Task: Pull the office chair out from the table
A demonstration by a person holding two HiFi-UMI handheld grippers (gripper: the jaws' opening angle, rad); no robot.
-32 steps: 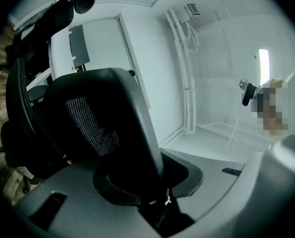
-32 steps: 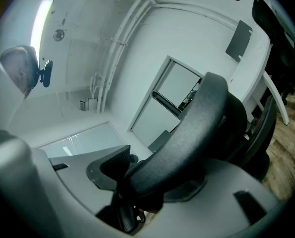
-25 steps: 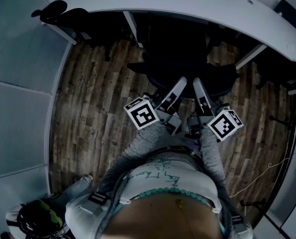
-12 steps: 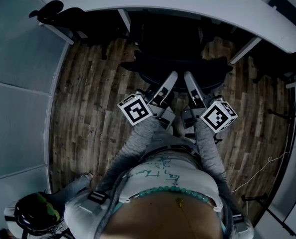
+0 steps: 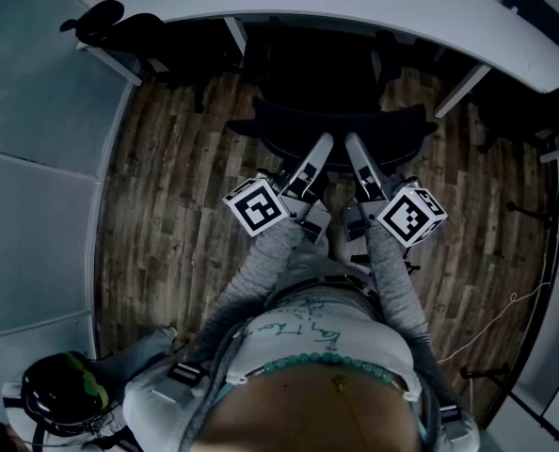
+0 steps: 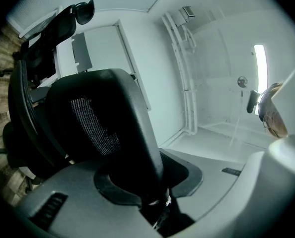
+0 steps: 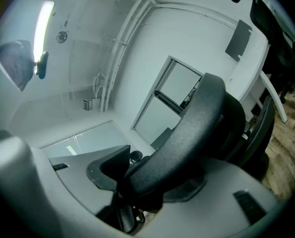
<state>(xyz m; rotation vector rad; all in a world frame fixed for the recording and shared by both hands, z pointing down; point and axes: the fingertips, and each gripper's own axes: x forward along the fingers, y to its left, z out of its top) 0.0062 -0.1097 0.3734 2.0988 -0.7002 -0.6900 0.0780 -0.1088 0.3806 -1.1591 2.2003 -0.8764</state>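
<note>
Where the grey wall panels (image 5: 35, 205) run down the left of the head view, a second black chair (image 5: 110, 22) is parked at the counter's end. Down in the corner sits a black-and-green rounded thing (image 5: 63, 394), can't tell what it is.

The office chair (image 5: 392, 125) is in the middle. Its seat is tucked under the white counter (image 5: 355, 3), boxed in by two white counter legs (image 5: 237, 40). Its backrest sticks out over the wood floor (image 5: 167, 205).

The left gripper (image 5: 322, 144) and right gripper (image 5: 350, 144) sit side by side on the backrest's top edge, each clamped on it.

Further right there's another dark chair (image 5: 543, 125) and a thin white cable (image 5: 515, 301) on the floor.

The left gripper view shows the left gripper (image 6: 152, 177) biting the office chair (image 6: 103, 118), mesh weave visible, with the neighbour chair (image 6: 33, 83) behind. The right gripper view shows the right gripper (image 7: 147, 182) gripping the padded rim of the office chair (image 7: 197, 118).

Only those two views catch the ceiling strip light (image 6: 259, 73) and the white pipes (image 7: 117, 48).

Writing-wise there are just black-and-white square markers on the cubes (image 5: 256, 205), plus green scribble on the person's shirt (image 5: 308, 328) that I can't read.
</note>
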